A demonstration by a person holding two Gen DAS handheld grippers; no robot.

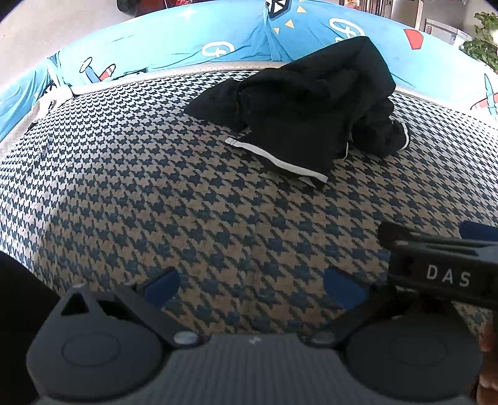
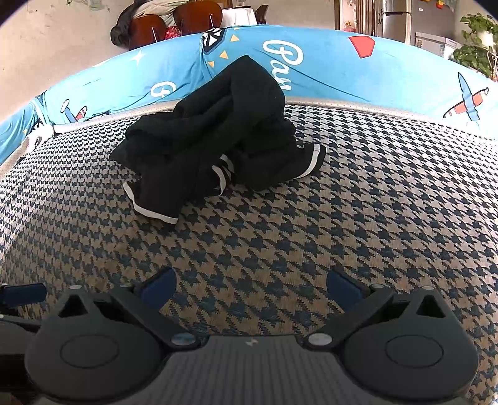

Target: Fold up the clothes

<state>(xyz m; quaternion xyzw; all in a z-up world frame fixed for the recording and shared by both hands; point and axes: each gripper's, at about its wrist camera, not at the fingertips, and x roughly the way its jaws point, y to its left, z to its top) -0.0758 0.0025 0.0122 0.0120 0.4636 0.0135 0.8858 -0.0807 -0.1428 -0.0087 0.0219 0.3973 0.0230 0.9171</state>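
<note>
Garment: we are seeing one black piece of clothing (image 2: 214,137) lying crumpled in a heap on the far half of the checked cover, its top leaning against the blue sheet behind it.
Trim: we are counting several white bands (image 2: 312,162) along its hems, one at the near left edge, a striped group in the middle, one at the right end.
Surface: one houndstooth cover (image 2: 311,236), dark blue on tan, is stretching from the grippers to the far edge.
Backdrop: one bright blue sheet (image 2: 342,74) printed with small planes, red shapes and white lettering is rising along the far side.
Left gripper (image 1: 252,285): we are holding it low over the bare cover, well short of the garment, with its two blue-tipped fingers (image 1: 163,288) spread wide and nothing between them.
Right gripper (image 2: 250,285): we are holding it low over the cover too, near side, its two blue-tipped fingers (image 2: 342,288) spread wide and pinching nothing.
Neighbours: the right gripper's black body is showing at the right edge of the left wrist view, just beside the left one.
Beyond: one leafy plant (image 2: 476,46) and two brown chairs (image 2: 174,18) are standing past the sheet.
</note>
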